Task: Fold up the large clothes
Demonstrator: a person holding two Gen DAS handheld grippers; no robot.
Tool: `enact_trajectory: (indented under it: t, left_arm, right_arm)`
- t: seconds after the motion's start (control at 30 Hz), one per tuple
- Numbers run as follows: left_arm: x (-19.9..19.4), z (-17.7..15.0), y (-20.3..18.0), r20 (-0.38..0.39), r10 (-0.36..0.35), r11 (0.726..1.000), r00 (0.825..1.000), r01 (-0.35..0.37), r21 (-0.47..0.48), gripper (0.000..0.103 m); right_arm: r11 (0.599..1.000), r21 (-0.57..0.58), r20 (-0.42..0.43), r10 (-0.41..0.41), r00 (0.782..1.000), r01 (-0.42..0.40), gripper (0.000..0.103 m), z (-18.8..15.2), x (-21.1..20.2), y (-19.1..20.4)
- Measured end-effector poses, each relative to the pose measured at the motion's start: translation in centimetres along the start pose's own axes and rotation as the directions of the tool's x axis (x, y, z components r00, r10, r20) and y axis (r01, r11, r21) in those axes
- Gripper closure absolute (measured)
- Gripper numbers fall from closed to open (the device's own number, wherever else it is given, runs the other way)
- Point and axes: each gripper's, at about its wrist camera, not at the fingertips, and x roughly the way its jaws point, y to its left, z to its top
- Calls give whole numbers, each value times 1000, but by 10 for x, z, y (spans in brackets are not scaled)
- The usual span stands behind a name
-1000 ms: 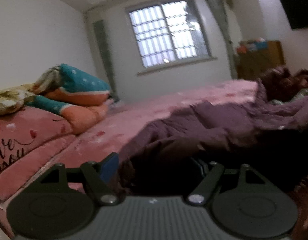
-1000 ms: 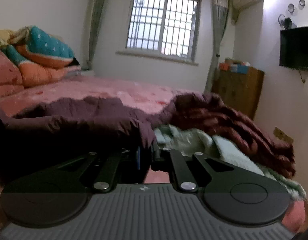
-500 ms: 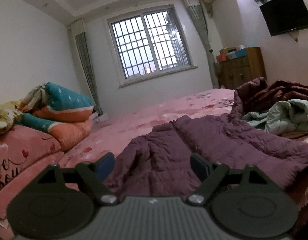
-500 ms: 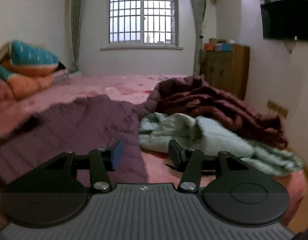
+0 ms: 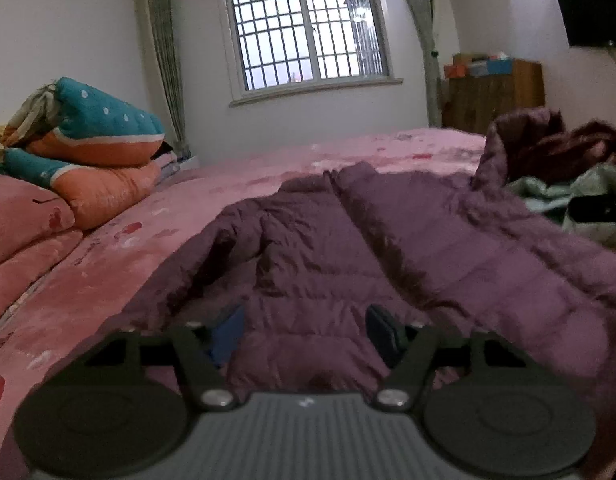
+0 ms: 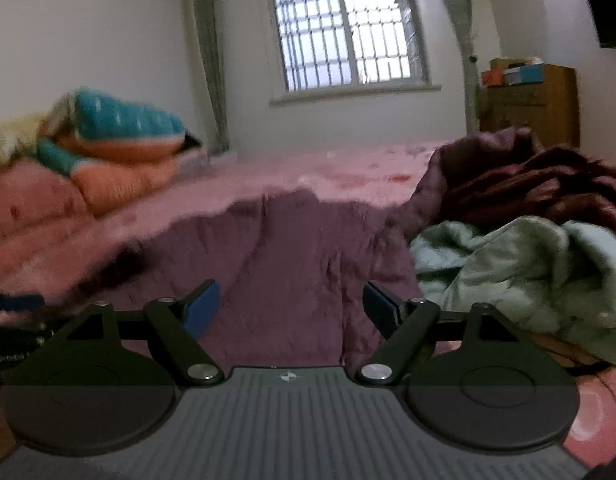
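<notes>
1. A big purple coat (image 5: 387, 248) lies spread out flat on the pink bed (image 5: 148, 220).
2. The left gripper (image 5: 306, 330) sits low over the near edge of the coat. Its fingers are wide apart and hold nothing.
3. The right gripper (image 6: 290, 306) is over the coat too. Its fingers are also wide apart, with nothing between them.
4. A light green jacket (image 6: 527, 272) and a dark red blanket (image 6: 547, 188) are bunched up just beside the coat.
5. Folded quilts (image 5: 92, 148) are stacked at the far left of the bed.
</notes>
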Motion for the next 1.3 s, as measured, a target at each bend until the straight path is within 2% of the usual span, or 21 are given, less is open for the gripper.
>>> enact_trajectory:
  t: [0.1,0.2,0.3,0.47,0.77,1.07,1.2,1.3]
  left_arm:
    - [23,-8,-4,-32,45,998,998,-43,49,36]
    - [44,-18,4,-76,118,992,990,-114,56,36]
    - [55,-25,20,-104,163,987,981,-163,15,35]
    - [66,-33,34,-113,210,977,971,-214,-23,32]
    - [86,-45,40,-106,226,970,968,-234,-66,28]
    - [84,-39,36,-135,242,967,961,-250,-44,28]
    - [76,-26,38,-178,221,969,959,-237,-75,28]
    - [60,-15,39,-177,194,967,965,-219,-132,28]
  right_arm:
    - [997,-41,-70,-60,996,57,4,-10,39,6]
    - [996,-48,-146,-75,986,69,3,-21,71,10]
    - [999,-4,-208,-51,977,51,2,-31,96,11]
    - [1000,-19,-221,-18,975,14,0,-38,126,29]
    - [1000,-11,-243,-3,970,0,0,-39,155,45]
    - [997,-73,-318,-37,947,14,0,-37,162,55]
    - [1000,-17,-356,3,935,-10,0,-24,168,42]
    - [996,79,-349,55,936,-29,0,-12,167,25]
